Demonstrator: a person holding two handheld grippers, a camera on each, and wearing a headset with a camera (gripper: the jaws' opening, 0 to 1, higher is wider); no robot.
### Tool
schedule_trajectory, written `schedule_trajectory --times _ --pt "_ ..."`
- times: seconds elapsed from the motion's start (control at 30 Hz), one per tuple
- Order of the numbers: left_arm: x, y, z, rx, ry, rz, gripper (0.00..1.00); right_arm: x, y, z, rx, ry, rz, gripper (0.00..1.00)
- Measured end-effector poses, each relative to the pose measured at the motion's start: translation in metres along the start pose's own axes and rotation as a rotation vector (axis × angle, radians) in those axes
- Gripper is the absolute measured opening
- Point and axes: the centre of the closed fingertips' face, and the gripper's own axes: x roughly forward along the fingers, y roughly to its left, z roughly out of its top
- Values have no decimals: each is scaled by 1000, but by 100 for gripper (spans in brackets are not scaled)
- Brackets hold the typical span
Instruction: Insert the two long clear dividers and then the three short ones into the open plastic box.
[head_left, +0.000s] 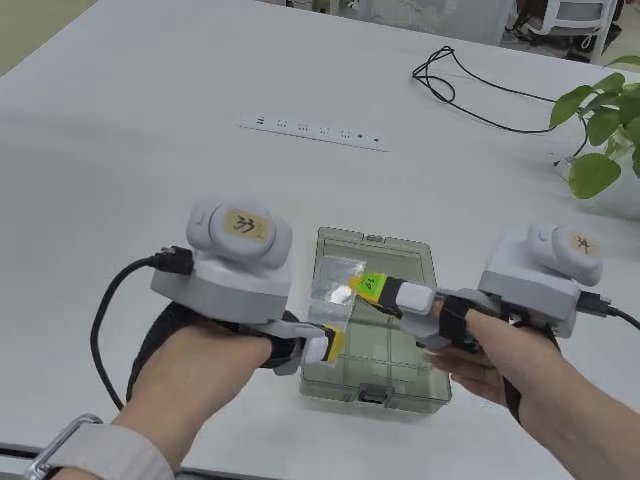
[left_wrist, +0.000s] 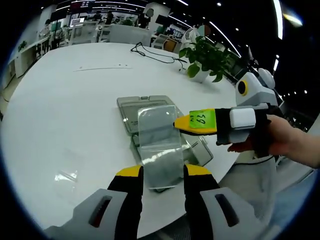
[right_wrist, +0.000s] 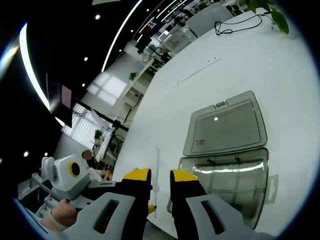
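The clear divider (left_wrist: 159, 145) stands upright at the centre of the left gripper view, clamped at its lower end by my left hand-held gripper (left_wrist: 164, 172). It hangs over the open plastic box (head_left: 380, 385), low in the middle of the head view. My right hand-held gripper (right_wrist: 160, 176) is narrow, with the divider's thin edge between its jaws; I cannot tell whether they pinch it. The box lid (right_wrist: 225, 125) lies flat on the white worktop (head_left: 150, 120). A power strip (head_left: 312, 130) sits higher up, and a potted plant (head_left: 600, 140) is at the right edge.
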Motion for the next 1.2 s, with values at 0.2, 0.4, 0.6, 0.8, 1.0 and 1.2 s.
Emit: schedule_trajectory --times 0.2,0.4,0.6,0.8,1.0,1.2 --pt "3 -3 0 -10 -4 -12 30 5 0 -5 -4 22 0 9" --pt "4 -6 1 -19 -10 -23 30 8 -5 -6 -13 40 0 6" --pt "5 -6 0 -31 -12 -31 30 8 -7 -5 -1 40 7 3" --pt "7 -9 -2 -58 -12 -47 30 8 -9 -6 0 58 4 2" --pt "9 -12 0 -91 -27 -71 30 6 -11 -3 3 75 2 2" --pt "12 -16 1 -95 -44 -104 31 4 -14 -2 -9 98 -6 2"
